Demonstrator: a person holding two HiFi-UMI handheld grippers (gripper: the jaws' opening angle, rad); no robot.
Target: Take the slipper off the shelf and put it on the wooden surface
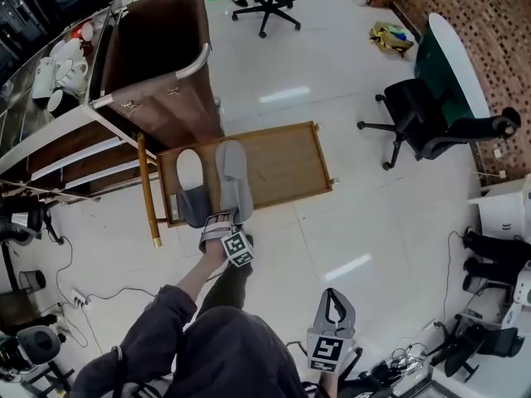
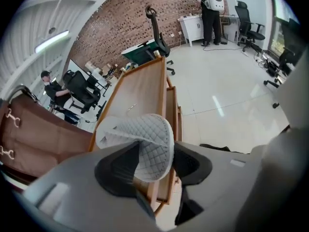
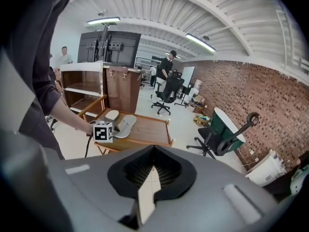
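Two slippers lie side by side on the wooden surface (image 1: 282, 166). The grey quilted slipper (image 1: 233, 177) points away from me, with its heel end between the jaws of my left gripper (image 1: 217, 220). In the left gripper view the slipper's quilted edge (image 2: 145, 139) curls up in the gap of my left gripper (image 2: 154, 164), whose jaws stand apart around it. The other slipper (image 1: 190, 177) lies to its left, showing a pale insole. My right gripper (image 1: 332, 295) hangs low by my body, shut and empty, far from the table.
The white shelf unit (image 1: 75, 152) stands at the left, with a brown fabric cart (image 1: 158, 56) beside it. A black office chair (image 1: 423, 118) and a green round table (image 1: 452, 65) are at the right. Cables (image 1: 91, 295) trail on the floor at lower left. People stand in the background.
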